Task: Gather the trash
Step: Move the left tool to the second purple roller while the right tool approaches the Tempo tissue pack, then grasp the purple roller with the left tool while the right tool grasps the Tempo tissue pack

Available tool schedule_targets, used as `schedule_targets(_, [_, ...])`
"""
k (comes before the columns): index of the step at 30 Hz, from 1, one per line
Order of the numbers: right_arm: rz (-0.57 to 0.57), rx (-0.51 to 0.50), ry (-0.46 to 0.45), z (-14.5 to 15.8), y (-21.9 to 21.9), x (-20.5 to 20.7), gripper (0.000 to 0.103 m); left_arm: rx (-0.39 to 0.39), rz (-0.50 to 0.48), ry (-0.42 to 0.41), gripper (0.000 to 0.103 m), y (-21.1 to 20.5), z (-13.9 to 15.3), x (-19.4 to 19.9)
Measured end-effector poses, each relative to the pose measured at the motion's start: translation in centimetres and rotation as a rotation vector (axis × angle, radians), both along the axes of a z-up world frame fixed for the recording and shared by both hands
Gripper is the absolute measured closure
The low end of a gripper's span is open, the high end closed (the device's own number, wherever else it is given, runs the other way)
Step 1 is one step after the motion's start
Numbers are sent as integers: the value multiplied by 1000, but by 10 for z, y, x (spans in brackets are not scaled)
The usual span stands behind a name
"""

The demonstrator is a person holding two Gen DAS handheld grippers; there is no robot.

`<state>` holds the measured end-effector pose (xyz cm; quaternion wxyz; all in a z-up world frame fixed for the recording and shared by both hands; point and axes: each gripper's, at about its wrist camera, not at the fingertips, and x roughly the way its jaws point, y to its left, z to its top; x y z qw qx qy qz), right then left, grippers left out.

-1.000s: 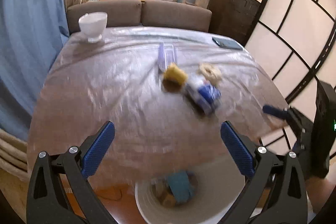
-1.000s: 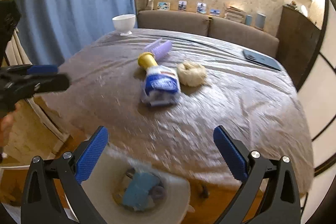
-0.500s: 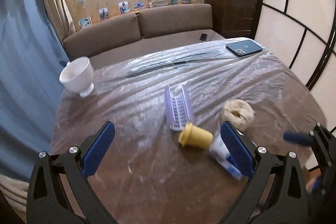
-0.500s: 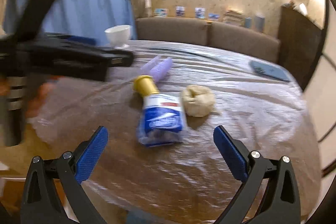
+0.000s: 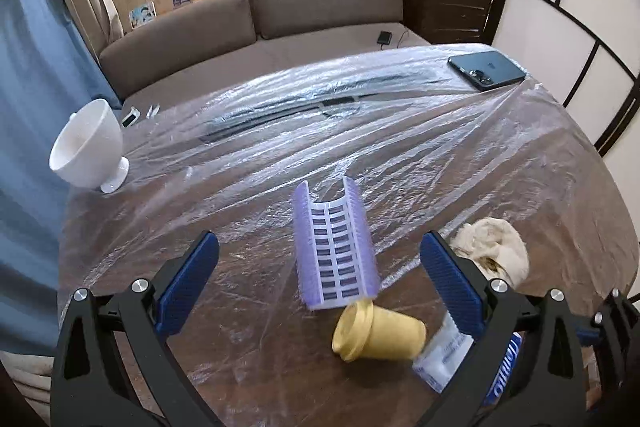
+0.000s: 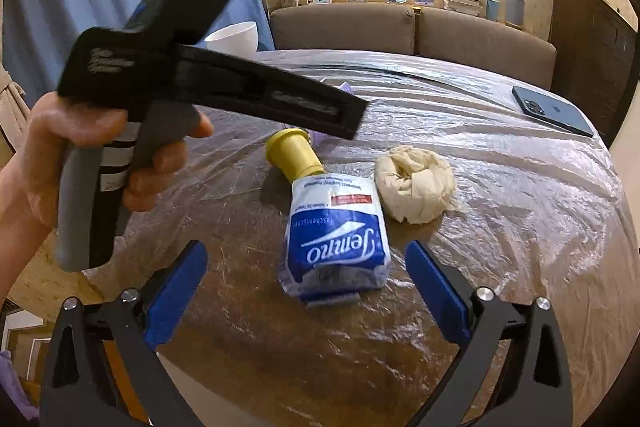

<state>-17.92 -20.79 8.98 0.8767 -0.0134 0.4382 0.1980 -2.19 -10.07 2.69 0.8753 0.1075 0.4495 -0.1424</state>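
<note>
The left gripper's [image 6: 192, 83] blurred body hides most of the purple roller [image 6: 345, 87], while in the left wrist view a blue pad [image 5: 452, 283] covers the tissue pack's [image 5: 444, 359] middle.

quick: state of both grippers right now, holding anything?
Left gripper: open, holding nothing; purple comb piece lies between its fingers.
Right gripper: jaws closing around the tissue pack, pads not touching yet.
</note>
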Motion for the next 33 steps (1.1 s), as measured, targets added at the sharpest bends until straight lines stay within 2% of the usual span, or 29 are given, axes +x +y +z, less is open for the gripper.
schedule_targets(2, [-6,-8,6,-3,2,3,20,11,-5,7,2,-2,-3,3])
schedule_targets(5, [-18,-12,1,-5,2,5,20,9,-8,18,3,-3,-7,7])
schedule_targets(7, [-28,-5,0,-6,8,5,20,7,-3,24,14,-2,-9,11])
schedule_targets(10, [-32,-29,-10,-8,13,8,28,2,0,44,28,0,-13,15])
schedule_targets(11, [-30,-38,-15,-8,15,9,28,-4,-3,53,31,1,-15,16])
schedule_targets(13, [-28,-41,-18,-9,16,10,28,-17,-7,70,43,3,-18,18])
schedule_targets(18, [-39,-69,-39,-10,20,8,26,-42,3,88,58,8,-22,21])
schedule_targets(20, [-40,-73,-43,-11,20,7,23,-50,1,90,58,10,-22,22])
schedule_targets(25, [-36,-79,-47,-13,22,10,24,-58,-4,89,59,11,-22,22])
schedule_targets(27, [-44,-94,-54,-12,21,10,44,-57,-4,85,59,11,-22,22])
schedule_targets(33, [-58,-80,-61,-8,13,9,58,-58,14,79,59,13,-22,21])
